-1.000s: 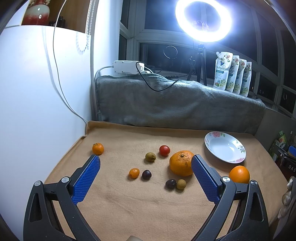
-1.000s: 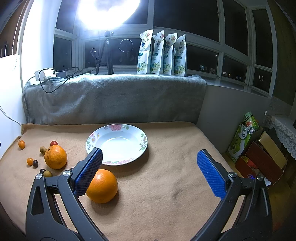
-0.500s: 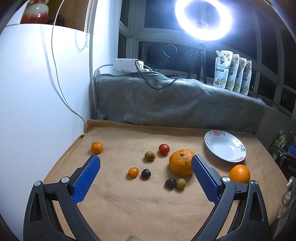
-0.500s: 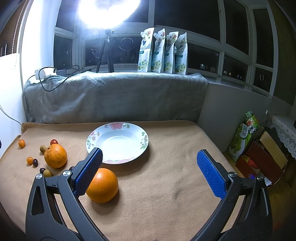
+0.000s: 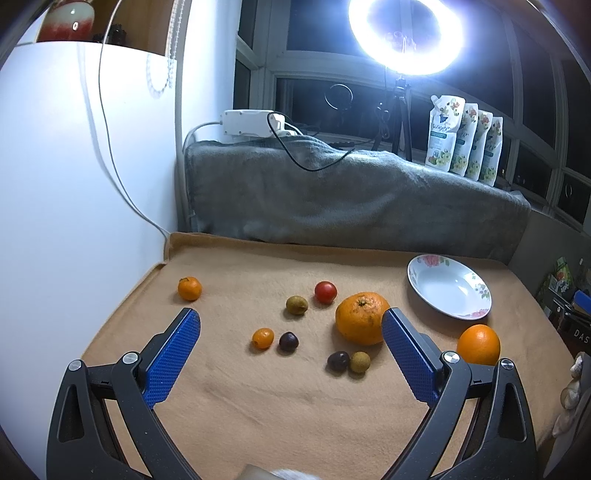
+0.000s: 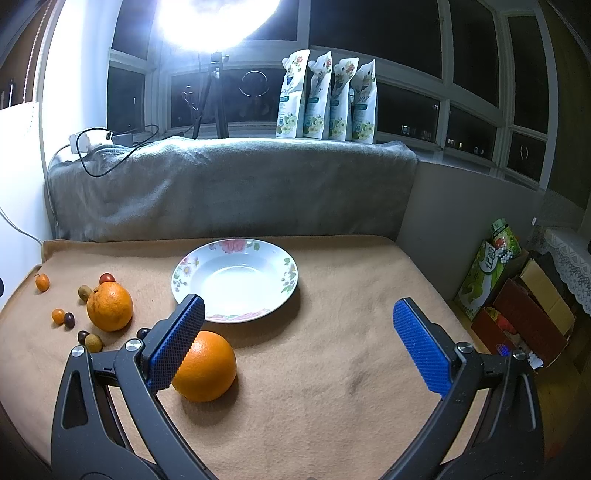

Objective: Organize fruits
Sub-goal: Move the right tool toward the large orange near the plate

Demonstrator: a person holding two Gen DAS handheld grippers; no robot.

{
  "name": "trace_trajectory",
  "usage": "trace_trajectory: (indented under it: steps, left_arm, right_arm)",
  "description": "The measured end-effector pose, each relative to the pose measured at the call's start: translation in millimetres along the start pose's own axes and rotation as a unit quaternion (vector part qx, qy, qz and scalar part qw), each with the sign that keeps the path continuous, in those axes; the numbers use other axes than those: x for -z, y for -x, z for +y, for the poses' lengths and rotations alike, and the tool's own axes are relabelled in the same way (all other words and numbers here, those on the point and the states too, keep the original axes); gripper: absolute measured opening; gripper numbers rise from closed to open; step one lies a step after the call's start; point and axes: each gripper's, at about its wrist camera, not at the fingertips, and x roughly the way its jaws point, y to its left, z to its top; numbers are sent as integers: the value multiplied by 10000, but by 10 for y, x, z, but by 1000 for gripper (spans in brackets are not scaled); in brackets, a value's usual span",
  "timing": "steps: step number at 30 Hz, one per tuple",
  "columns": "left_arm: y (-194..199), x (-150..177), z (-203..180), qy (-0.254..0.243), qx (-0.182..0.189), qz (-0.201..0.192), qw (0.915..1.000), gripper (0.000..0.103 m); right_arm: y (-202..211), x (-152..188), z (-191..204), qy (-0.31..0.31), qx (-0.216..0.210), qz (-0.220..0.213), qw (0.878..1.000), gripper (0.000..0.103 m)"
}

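Fruits lie scattered on a tan blanket. A big bumpy orange (image 5: 360, 317) (image 6: 109, 305) sits mid-table, and a smooth orange (image 5: 478, 344) (image 6: 205, 365) lies nearer, below the empty floral plate (image 5: 448, 291) (image 6: 236, 278). Small fruits lie left of them: a mandarin (image 5: 190, 288), a red tomato (image 5: 325, 291), a green-brown fruit (image 5: 296, 305), a kumquat (image 5: 263, 338), dark plums (image 5: 288, 340) (image 5: 338, 360) and a longan (image 5: 359, 362). My left gripper (image 5: 290, 321) hovers open above the small fruits. My right gripper (image 6: 297, 314) hangs open, its left finger in front of the smooth orange.
A grey blanket-covered ledge (image 5: 351, 199) bounds the back, with a power strip (image 5: 251, 122) and cable on it. A white wall (image 5: 74, 184) stands at the left. Pouches (image 6: 327, 99) and a ring light (image 5: 404, 35) stand behind. Boxes (image 6: 524, 310) sit on the floor at the right.
Both views shift only slightly; the left gripper has drifted a little. No fruit has moved and both grippers stay open.
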Motion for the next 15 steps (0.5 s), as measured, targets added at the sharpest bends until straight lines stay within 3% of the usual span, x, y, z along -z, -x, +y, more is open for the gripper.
trace_trajectory:
  steps: [9,15]
  left_arm:
    - [-138,107,-105,-1,360,339,9988,98]
    - [-287,196,-235,88,846,682,9940,97]
  right_arm:
    - [-91,59,-45,26,-181,198,9996,103]
    - [-217,133,-86,28,-615,528,9967,103]
